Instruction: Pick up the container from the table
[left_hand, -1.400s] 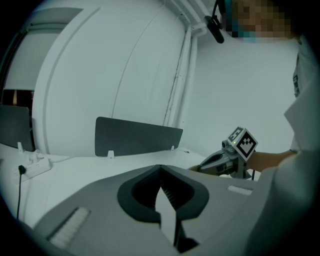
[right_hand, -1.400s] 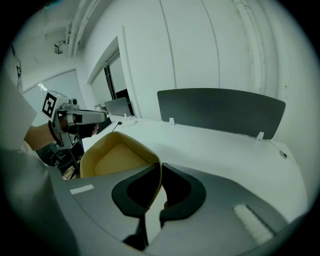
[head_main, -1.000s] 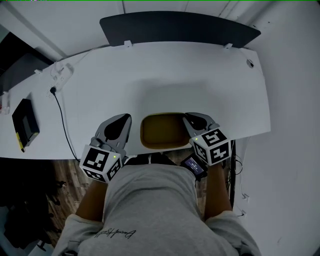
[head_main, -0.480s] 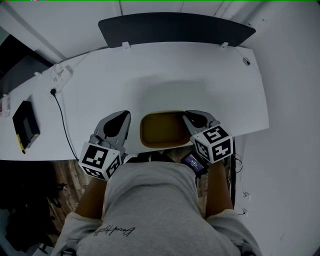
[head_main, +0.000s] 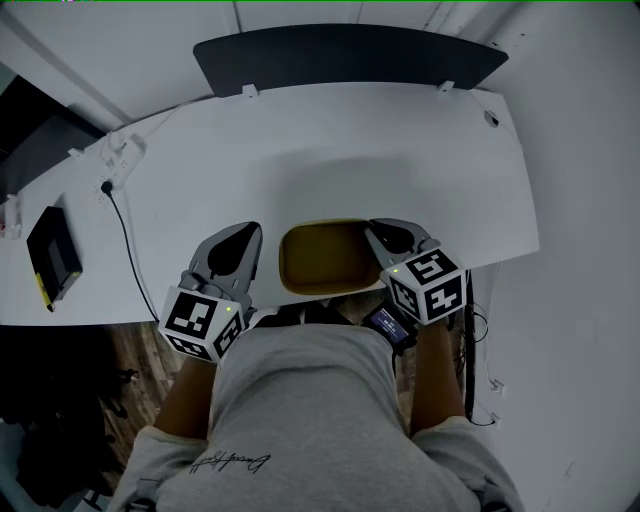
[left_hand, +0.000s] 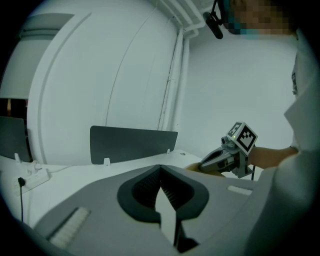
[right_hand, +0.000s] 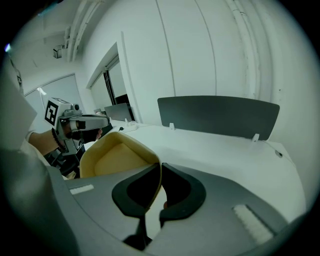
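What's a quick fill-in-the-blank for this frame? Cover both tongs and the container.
1. The right tongs are shut on the container's ____.
2. The left tongs are shut and hold ____.
3. The container is at the table's ____ edge, by the person.
4. The dark panel stands along the table's ____ edge.
Missing words: rim; nothing; near; far.

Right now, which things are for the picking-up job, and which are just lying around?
For the job:
container
right gripper, shut on its rim
left gripper, beside it, shut, empty
table

Just lying about:
black box
cable
dark panel
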